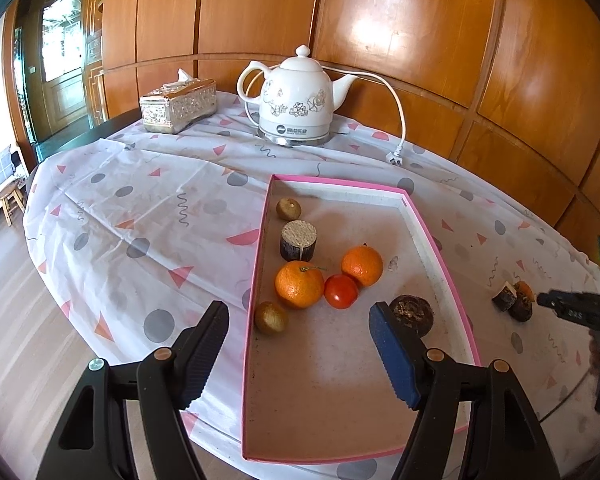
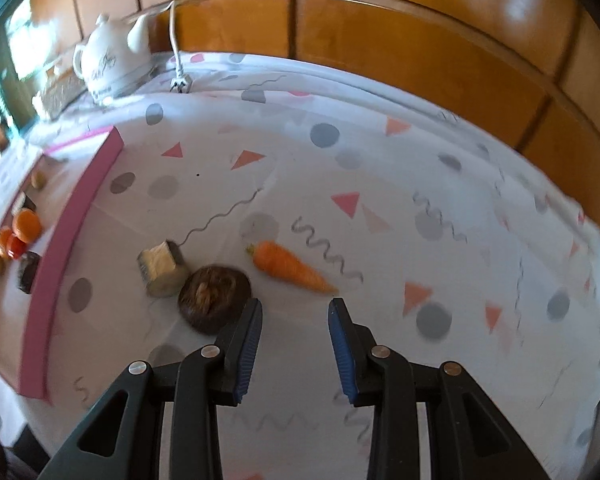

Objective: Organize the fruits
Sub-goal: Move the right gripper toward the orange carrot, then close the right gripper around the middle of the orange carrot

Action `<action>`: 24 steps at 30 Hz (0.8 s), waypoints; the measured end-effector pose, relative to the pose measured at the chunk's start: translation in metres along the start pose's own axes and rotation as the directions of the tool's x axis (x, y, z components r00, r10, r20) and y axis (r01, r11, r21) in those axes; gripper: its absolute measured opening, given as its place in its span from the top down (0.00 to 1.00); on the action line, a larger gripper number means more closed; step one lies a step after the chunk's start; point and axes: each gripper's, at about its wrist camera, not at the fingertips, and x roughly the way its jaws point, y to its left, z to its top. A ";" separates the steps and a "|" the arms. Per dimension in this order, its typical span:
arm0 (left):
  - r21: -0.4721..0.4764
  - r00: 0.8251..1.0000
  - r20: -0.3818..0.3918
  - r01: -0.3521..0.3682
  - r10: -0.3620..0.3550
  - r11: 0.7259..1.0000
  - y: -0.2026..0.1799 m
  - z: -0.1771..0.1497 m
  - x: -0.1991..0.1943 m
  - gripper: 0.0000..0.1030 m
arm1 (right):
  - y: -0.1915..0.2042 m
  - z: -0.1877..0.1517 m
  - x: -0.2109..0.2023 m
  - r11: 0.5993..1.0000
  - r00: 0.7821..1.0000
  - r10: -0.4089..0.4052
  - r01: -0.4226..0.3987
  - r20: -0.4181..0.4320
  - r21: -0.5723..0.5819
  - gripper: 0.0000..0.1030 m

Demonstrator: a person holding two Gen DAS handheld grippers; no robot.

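Left wrist view: unreadable logo on white kettle [image 1: 294, 98]; both grippers' jaws wide apart, empty.

The left wrist view looks from above the near edge of the round table with the patterned white cloth [image 1: 148, 200], facing the far wood-panelled wall [image 1: 400, 20], close over the shallow pink-rimmed tray [image 1: 260, 248]. The right wrist view sits low over the table's right side, facing that wall. Both views share the tray [image 2: 76, 216], the white ceramic electric kettle [image 1: 296, 100] [image 2: 112, 60] and the small orange carrot [image 1: 525, 290] [image 2: 288, 266].
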 end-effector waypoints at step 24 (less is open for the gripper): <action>0.033 1.000 -0.020 -0.016 0.017 0.999 -0.011 -0.003 0.002 0.27 | -0.013 0.018 0.034 0.999 0.998 0.050 -0.049 -0.033 0.013 0.83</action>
